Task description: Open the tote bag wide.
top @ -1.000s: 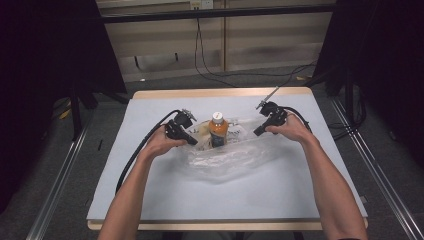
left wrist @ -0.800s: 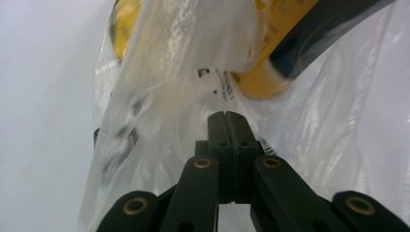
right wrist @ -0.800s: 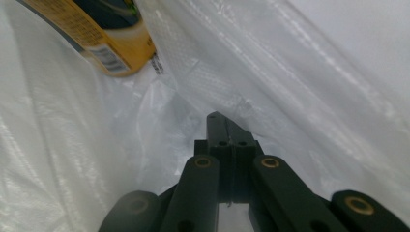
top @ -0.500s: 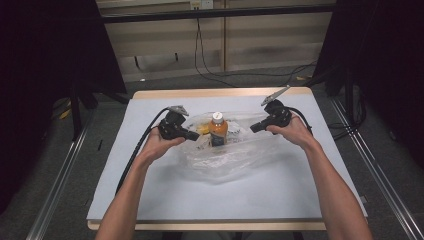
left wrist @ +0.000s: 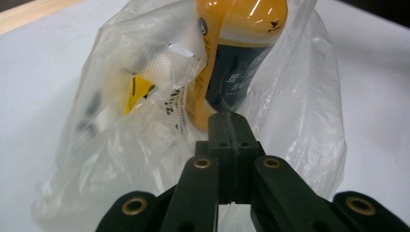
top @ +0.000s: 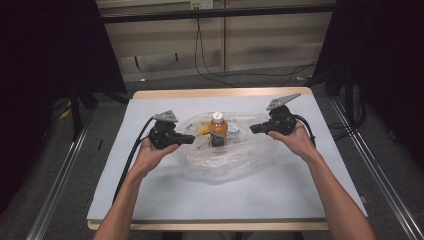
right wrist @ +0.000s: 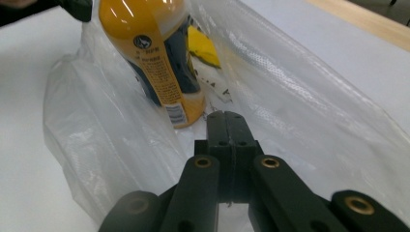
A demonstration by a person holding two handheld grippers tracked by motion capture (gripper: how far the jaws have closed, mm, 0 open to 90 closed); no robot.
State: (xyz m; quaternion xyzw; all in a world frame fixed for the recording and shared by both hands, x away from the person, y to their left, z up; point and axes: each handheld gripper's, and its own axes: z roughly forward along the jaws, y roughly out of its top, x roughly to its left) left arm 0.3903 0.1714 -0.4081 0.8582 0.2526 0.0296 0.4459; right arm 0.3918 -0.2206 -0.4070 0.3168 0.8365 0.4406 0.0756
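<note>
Between the two grippers, on a white-covered table: clear plastic bag, mouth pulled wide. Left gripper: jaws pressed together, clamped on the bag's film at its left edge. Right gripper: jaws likewise pressed together on the film at the opposite edge. Just beyond both sets of fingertips, inside the bag: orange bottle, upright, white cap, dark label. Beside the bottle, farther from the right fingertips: small packet with yellow marking, blurred through the film.

- We see the table evenly lit from above, surroundings dark.
- We note glare on the bottle; the jaws close up blur.
</note>
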